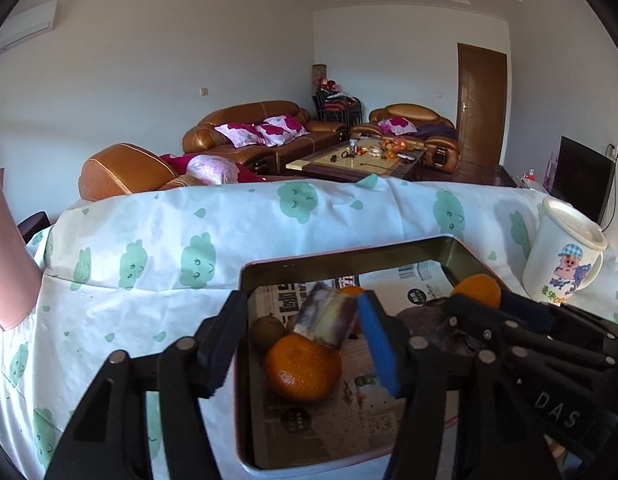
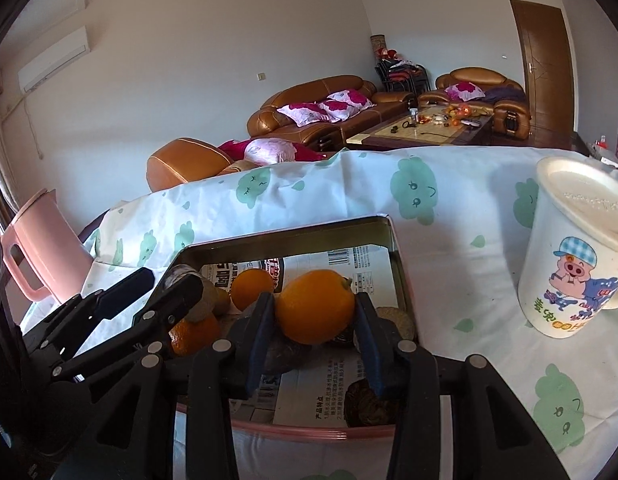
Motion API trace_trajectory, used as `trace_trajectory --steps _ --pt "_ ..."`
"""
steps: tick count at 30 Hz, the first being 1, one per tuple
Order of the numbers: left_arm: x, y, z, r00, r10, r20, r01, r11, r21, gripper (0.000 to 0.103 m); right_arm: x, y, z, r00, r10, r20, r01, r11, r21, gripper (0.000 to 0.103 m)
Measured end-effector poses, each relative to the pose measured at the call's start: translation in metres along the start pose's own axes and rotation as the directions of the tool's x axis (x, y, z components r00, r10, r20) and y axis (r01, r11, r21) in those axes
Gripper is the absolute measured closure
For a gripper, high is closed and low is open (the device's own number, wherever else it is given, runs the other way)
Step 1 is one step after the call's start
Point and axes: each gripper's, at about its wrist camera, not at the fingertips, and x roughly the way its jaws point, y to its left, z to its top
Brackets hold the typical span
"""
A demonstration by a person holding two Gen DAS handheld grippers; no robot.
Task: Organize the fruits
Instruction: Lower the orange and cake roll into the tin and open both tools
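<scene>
Broadly, we see a white tablecloth (image 1: 149, 220) printed with green clouds, and on it sits the open metal tin (image 1: 349, 258), lined with printed paper; we place everything against that tin. Left of the tin, well apart from it, stands a pink jug (image 2: 41, 256). Right of the tin, near its far right corner, stands a white lidded mug (image 2: 577, 264) with a cartoon pig on it.

Over the tin's near left side we hold the left gripper (image 1: 303, 304) with its jaws standing apart. Over the tin's near right side we hold the right gripper (image 2: 313, 300), its blue pads (image 2: 369, 344) lying against both sides of an orange (image 2: 315, 308), so it is clamped on that fruit above the tin's floor.

Inside the tin, toward its left wall, a tangerine (image 1: 303, 368) lies on the paper. A purple-and-white chunk (image 1: 327, 316) rests on top of it, between the left gripper's fingers, close to the right one and clear of the left one. A brown kiwi (image 1: 267, 332) sits against the tin's left wall, touching the tangerine. Deeper in the tin lies a smaller orange fruit (image 2: 251, 288). Dark brown lumps (image 2: 367, 404) lie on the paper by the tin's near right wall; we cannot tell what they are.
</scene>
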Motion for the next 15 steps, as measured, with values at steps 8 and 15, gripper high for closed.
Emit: trace_trajectory --steps 8,15 --pt "-0.023 0.018 0.000 0.995 0.048 0.090 -0.044 0.998 -0.045 0.000 -0.021 -0.009 -0.003 0.995 0.065 0.077 -0.071 0.995 0.071 0.046" --pt "-0.047 0.011 -0.012 0.986 0.043 0.163 -0.049 0.998 0.033 0.000 -0.071 0.006 -0.015 0.957 -0.103 0.271 0.092 0.994 0.051 0.043"
